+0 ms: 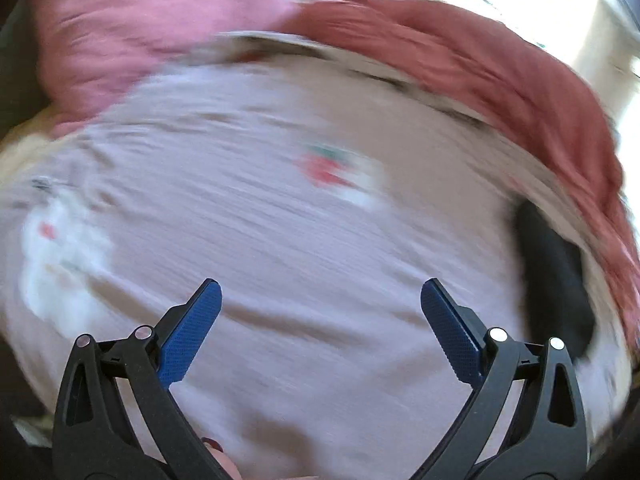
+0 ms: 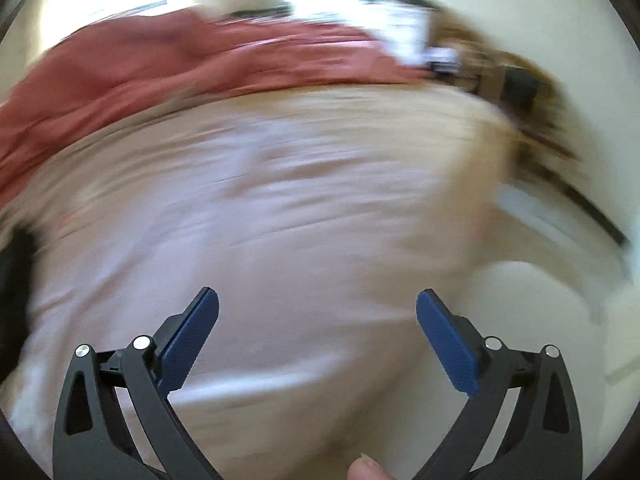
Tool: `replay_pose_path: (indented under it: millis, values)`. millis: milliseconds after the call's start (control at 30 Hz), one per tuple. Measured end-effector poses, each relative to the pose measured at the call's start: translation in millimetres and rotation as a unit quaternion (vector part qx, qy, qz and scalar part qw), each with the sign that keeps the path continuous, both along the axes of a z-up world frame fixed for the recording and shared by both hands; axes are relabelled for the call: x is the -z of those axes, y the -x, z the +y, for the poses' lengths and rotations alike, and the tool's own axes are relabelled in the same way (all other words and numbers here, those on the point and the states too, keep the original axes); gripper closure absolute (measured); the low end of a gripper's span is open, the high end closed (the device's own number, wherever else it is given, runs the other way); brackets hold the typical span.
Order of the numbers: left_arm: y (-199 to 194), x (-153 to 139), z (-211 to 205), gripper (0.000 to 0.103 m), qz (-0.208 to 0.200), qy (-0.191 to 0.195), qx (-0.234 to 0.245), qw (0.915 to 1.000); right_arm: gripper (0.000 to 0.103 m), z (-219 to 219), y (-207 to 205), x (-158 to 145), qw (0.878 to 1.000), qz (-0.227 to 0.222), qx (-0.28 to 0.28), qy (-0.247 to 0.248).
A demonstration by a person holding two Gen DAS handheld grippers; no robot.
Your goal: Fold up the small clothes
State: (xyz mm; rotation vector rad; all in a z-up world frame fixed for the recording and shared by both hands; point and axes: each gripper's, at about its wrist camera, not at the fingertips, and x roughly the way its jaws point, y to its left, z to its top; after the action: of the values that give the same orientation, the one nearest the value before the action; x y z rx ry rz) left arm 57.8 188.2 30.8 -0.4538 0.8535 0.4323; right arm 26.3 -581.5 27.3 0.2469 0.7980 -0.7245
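Red cloth beyond pale garment

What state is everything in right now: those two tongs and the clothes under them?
Left tongs: open, holding nothing.
Right tongs: open, holding nothing.
Lilac garment: spread out, wrinkled, print facing up.
Red cloth: bunched up behind it.
Pink cloth: crumpled, far left.

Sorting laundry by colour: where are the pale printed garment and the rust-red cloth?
pale printed garment [image 1: 280,240]: left wrist view, plain middle below the red print.
rust-red cloth [image 2: 160,64]: right wrist view, middle of its wrinkled surface.
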Motion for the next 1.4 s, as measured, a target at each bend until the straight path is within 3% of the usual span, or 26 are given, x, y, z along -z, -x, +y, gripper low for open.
replay_pose_path:
  millis: [100, 200, 300, 333, 400, 467, 567, 600, 933, 1100, 1400]
  values:
    - [0.7, 1.0, 71.7, 0.010, 0.021, -0.028, -0.074, 0.9967, 0.005, -66.3, 38.2, 11.3, 0.994, 0.022, 0.104, 0.011]
    - [-1.6, 1.2, 129.9, 0.010, 0.042, -0.055, -0.132, 0.9889, 0.005, -121.1, 80.4, 33.8, 0.977, 0.034, 0.206, -0.047]
    - [-3.3, 3.3, 172.4, 0.010, 0.052, -0.059, -0.169, 0.9824, 0.004, -150.6, 106.7, 64.4, 0.958, 0.055, 0.264, -0.097]
    - [-3.3, 4.8, 185.2, 0.010, 0.053, -0.055, -0.179, 0.9809, 0.004, -155.6, 111.6, 75.8, 0.957, 0.054, 0.265, -0.103]
    - [-1.8, 9.5, 208.7, 0.010, 0.051, -0.046, -0.194, 0.9787, 0.004, -153.7, 115.2, 80.2, 0.965, 0.020, 0.253, -0.069]
    - [-0.4, 15.6, 227.0, 0.010, 0.053, -0.048, -0.205, 0.9761, 0.004, -152.3, 115.3, 78.2, 0.965, 0.026, 0.254, -0.069]
    - [-0.9, 38.9, 248.2, 0.009, 0.086, -0.074, -0.219, 0.9691, 0.004, -147.6, 117.8, 77.1, 0.965, 0.025, 0.254, -0.065]
    - [1.3, 48.4, 254.7, 0.009, 0.090, -0.062, -0.217, 0.9702, 0.004, -146.5, 122.2, 76.6, 0.965, 0.015, 0.253, -0.069]
    - [7.7, 46.1, 242.0, 0.008, 0.091, -0.078, -0.213, 0.9698, 0.004, -154.1, 114.0, 80.8, 0.965, 0.021, 0.253, -0.067]
    - [-1.4, 50.3, 246.3, 0.008, 0.115, -0.095, -0.211, 0.9660, 0.004, -153.7, 114.4, 80.4, 0.965, 0.020, 0.253, -0.067]
    - [-3.6, 50.4, 246.1, 0.008, 0.115, -0.093, -0.211, 0.9662, 0.004, -154.1, 113.3, 80.6, 0.965, 0.021, 0.253, -0.067]
